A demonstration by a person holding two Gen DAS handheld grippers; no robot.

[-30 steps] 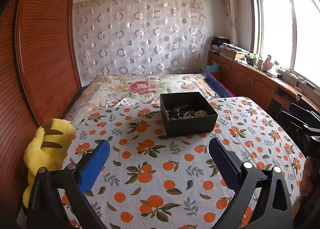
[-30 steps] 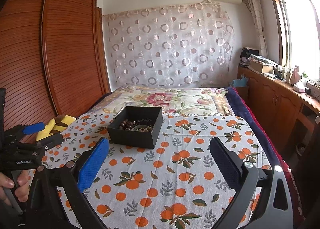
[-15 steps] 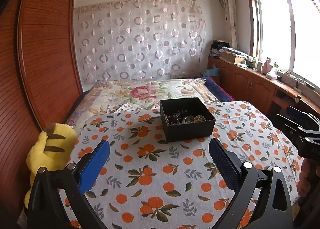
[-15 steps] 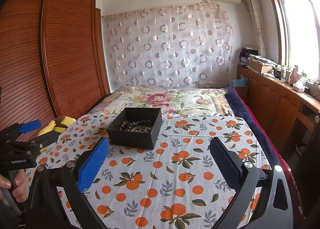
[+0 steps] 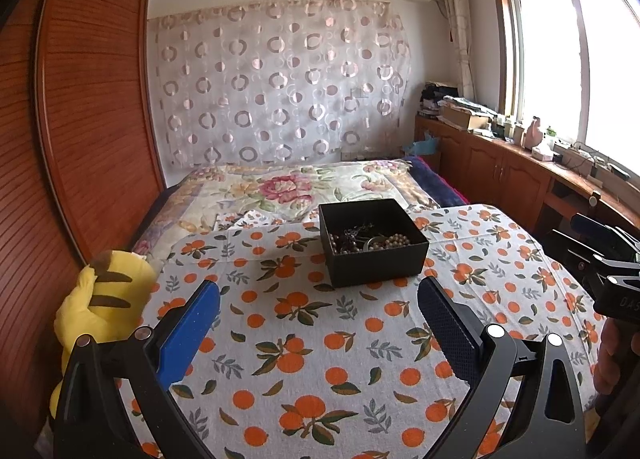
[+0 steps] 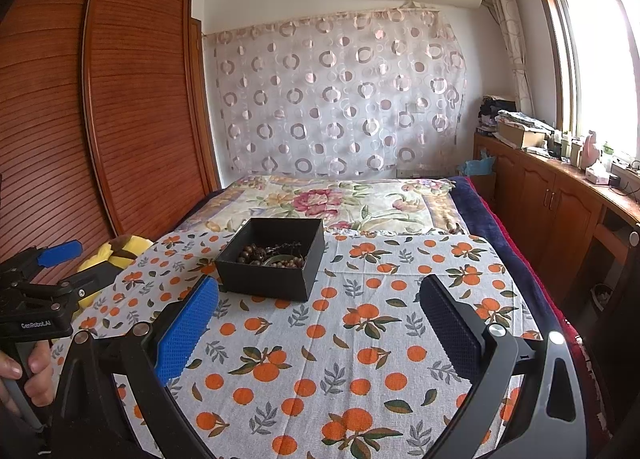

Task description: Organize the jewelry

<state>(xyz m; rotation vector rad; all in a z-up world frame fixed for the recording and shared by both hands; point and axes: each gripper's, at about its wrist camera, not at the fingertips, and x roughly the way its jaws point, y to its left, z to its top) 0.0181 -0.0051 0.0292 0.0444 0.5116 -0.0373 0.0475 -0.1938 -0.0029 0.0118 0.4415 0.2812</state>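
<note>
**Both grippers empty above the cloth, jewelry in the box**

Nearest, the left gripper [image 5: 318,305] and the right gripper [image 6: 320,305] hover above the orange-print tablecloth [image 5: 304,359], jaws wide apart and holding nothing. Further away stands the black box [image 5: 374,243], open on top, with the bead bracelets [image 5: 390,239] and darker jewelry tangled inside. No piece lies on the cloth. This fits both a finished gathering and a sorting to come. Any reach inside should enter from above and pinch only one strand.
</note>
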